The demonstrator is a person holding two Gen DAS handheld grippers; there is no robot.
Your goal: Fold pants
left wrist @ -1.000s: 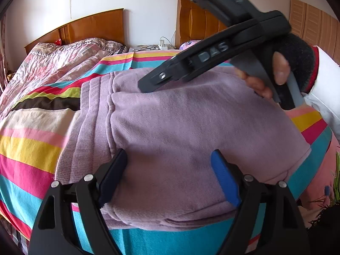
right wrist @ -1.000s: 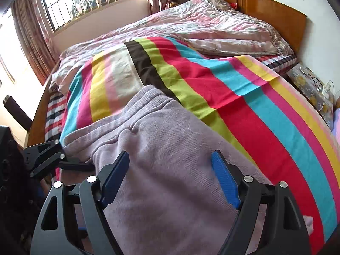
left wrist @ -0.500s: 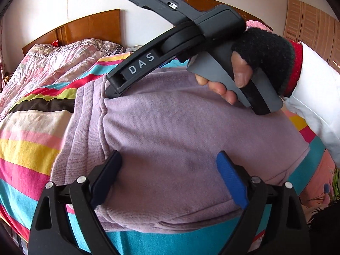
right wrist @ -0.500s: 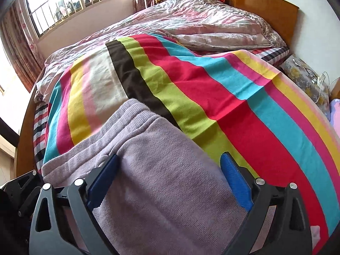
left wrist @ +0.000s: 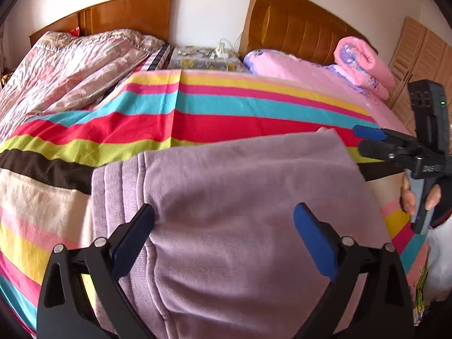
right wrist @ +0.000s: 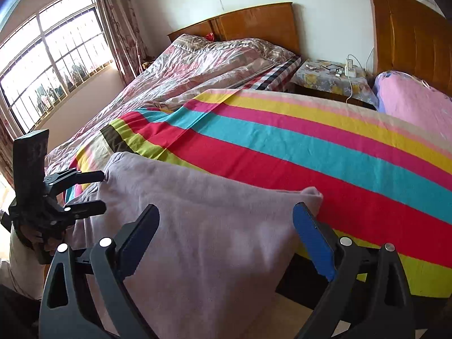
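The lilac pants (left wrist: pixel 248 203) lie folded in a thick rectangle on the striped blanket (left wrist: pixel 226 118), with the ribbed waistband (left wrist: pixel 118 197) at the left in the left wrist view. My left gripper (left wrist: pixel 223 226) is open and empty just above their near part. My right gripper (right wrist: pixel 226 226) is open and empty over the pants (right wrist: pixel 197 226) near their right corner. In the left wrist view the right gripper (left wrist: pixel 364 139) shows at the far right, off the pants' edge. In the right wrist view the left gripper (right wrist: pixel 99 192) shows at the left, jaws apart.
A crumpled pink floral quilt (left wrist: pixel 70 65) lies beyond the blanket. A bedside table (right wrist: pixel 330 79) with glasses and a charger stands between two wooden headboards. A pink bed with a rolled quilt (left wrist: pixel 364 62) is at the right. The window (right wrist: pixel 48 70) is at the left.
My right gripper has pulled back off the top of the pants to the right, past their edge. My left gripper has lifted slightly. The pants lie still.
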